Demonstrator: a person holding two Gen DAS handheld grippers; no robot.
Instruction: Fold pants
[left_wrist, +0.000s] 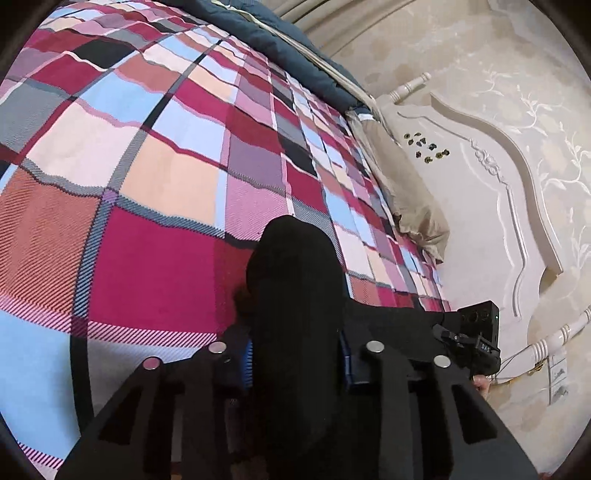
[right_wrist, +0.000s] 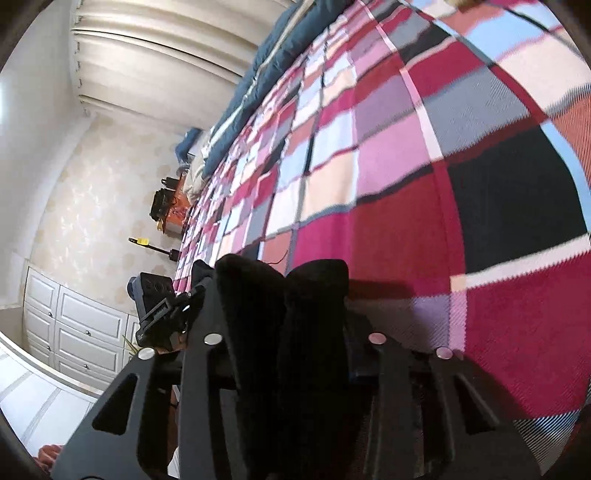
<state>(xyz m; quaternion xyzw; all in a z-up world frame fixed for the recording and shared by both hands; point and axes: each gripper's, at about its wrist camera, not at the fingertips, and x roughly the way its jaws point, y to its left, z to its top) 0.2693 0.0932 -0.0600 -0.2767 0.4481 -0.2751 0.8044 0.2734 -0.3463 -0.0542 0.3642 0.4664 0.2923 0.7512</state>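
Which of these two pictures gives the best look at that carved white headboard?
The left wrist view: the headboard fills its right side, with its scrolled edge, carved flower and posts plain to see beyond the beige pillow. The right wrist view shows nothing of it; it faces the other way, toward curtains and white drawers.

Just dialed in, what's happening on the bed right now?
A person holds a claw in each hand over the plaid bedspread. The left claw and the right claw are each clamped on a bunch of the black pants, which stand up between the fingers. No fold shows yet.
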